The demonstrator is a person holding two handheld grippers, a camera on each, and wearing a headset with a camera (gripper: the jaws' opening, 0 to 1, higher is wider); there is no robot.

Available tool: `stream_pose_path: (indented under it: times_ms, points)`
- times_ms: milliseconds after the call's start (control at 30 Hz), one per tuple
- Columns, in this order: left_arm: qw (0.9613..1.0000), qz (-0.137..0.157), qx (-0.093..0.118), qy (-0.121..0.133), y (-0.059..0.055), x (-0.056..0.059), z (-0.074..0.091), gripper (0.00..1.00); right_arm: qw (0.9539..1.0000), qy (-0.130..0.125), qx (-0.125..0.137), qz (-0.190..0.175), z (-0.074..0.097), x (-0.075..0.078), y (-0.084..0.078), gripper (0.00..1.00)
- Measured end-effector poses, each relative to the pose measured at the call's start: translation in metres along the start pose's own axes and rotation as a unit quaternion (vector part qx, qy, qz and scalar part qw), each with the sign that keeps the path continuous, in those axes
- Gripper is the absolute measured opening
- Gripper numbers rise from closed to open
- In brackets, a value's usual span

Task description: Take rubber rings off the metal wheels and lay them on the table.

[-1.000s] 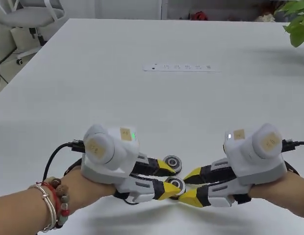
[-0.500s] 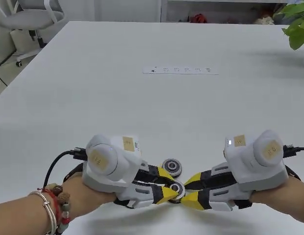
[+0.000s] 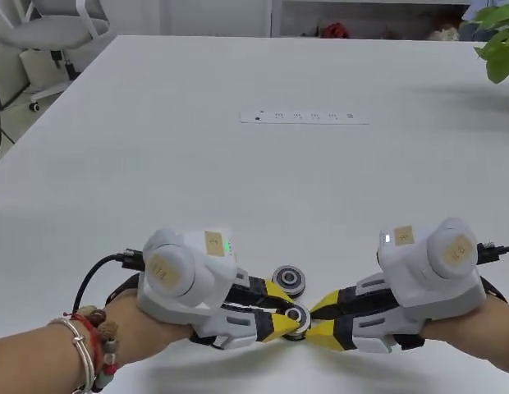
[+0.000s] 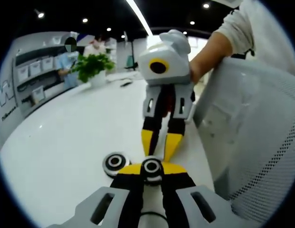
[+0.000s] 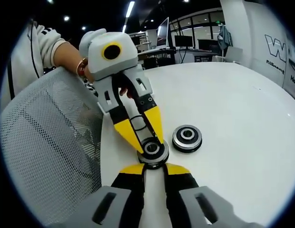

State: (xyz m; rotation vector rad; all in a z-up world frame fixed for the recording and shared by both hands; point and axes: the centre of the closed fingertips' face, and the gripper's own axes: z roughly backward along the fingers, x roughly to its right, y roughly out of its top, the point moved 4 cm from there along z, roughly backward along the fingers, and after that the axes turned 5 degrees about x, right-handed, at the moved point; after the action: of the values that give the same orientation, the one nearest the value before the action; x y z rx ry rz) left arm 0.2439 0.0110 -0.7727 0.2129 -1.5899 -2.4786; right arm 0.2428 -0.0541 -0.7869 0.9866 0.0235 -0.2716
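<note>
White laminate table (image 3: 156, 148) stretches away from the person, with a grey swivel chair (image 3: 49, 29) beyond its far left corner and a flat white power strip (image 3: 304, 116) lying across its middle. At the near edge the left gripper (image 3: 286, 313), white-bodied with black jaws and yellow tips, points rightward. Its jaws are closed down on a small silver metal wheel (image 3: 296, 315) rimmed by a black rubber ring (image 5: 165, 152). In the left gripper view the yellow tips sit tight against either side of that wheel. Just beyond it, flat on the table and apart from both grippers, lies a second wheel (image 3: 288, 278) of the same kind, its own black ring seated around it. From the right, the right gripper (image 3: 317, 318), built the same, points leftward and meets the held wheel nose to nose with the left gripper. In the right gripper view its jaws stand a little apart, tips at the wheel's near rim. Whether they pinch the ring cannot be told. A green potted plant (image 3: 499, 41) shows at the far right corner.
</note>
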Motion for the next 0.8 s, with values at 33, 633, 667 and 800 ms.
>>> stream_pose_path:
  times_ms: [33,633,667,800]
  points:
    - [1.0000,0.000,0.001,0.000,0.0001,0.0001,0.0000,0.15,1.0000,0.000,-0.001,0.000,0.0000,0.0002,0.0001,0.11]
    - [0.9999,-0.017,-0.001,0.004,-0.0002,-0.0004,0.0019,0.14,0.9978,-0.015,-0.006,-0.065,0.0009,0.0070,-0.0003,0.00]
    - [0.9999,-0.016,-0.001,0.004,-0.0003,-0.0006,0.0019,0.14,0.9974,-0.015,-0.005,-0.070,0.0014,0.0074,-0.0007,0.00]
    - [0.9999,-0.013,0.001,0.005,0.0000,0.0000,0.0016,0.14,0.9964,-0.015,-0.005,-0.084,0.0024,0.0067,-0.0004,0.00]
